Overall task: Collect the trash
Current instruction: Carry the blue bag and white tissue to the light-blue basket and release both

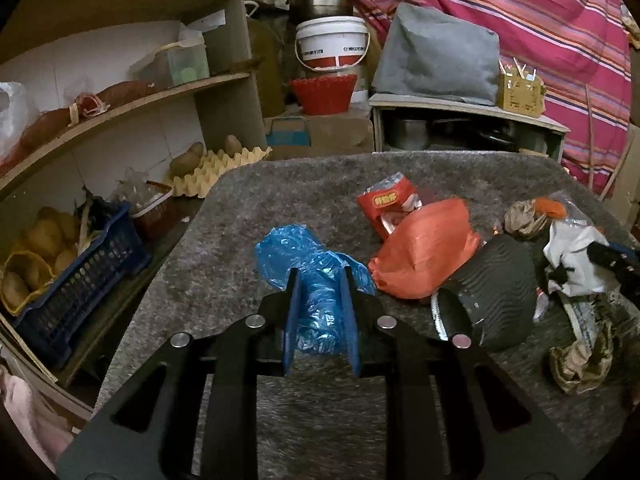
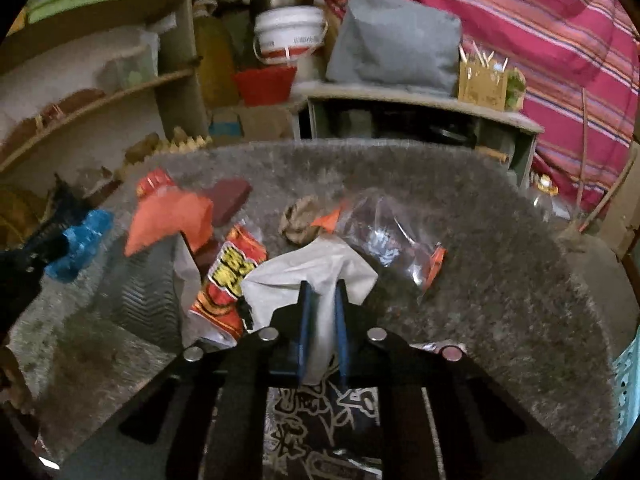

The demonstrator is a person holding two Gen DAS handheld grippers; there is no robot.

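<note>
grey felt-topped table (image 1: pixel 280 208) strewn with rubbish: left tool (image 1: pixel 320 276) clamped on the blue plastic bag (image 1: pixel 296 256), right tool (image 2: pixel 323 290) pinched shut on the white paper wrapper (image 2: pixel 304 268) mid-table; both look feather-light, limp, slippery, so grab a bunched fold

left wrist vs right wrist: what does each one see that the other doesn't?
Left wrist only: blue crate of potatoes and an egg tray beside the table.
Right wrist only: clear plastic bag, and the right gripper shut on a white bag.
Both: blue plastic bag in the left gripper, orange bag, black bin, grey felt tabletop.
</note>
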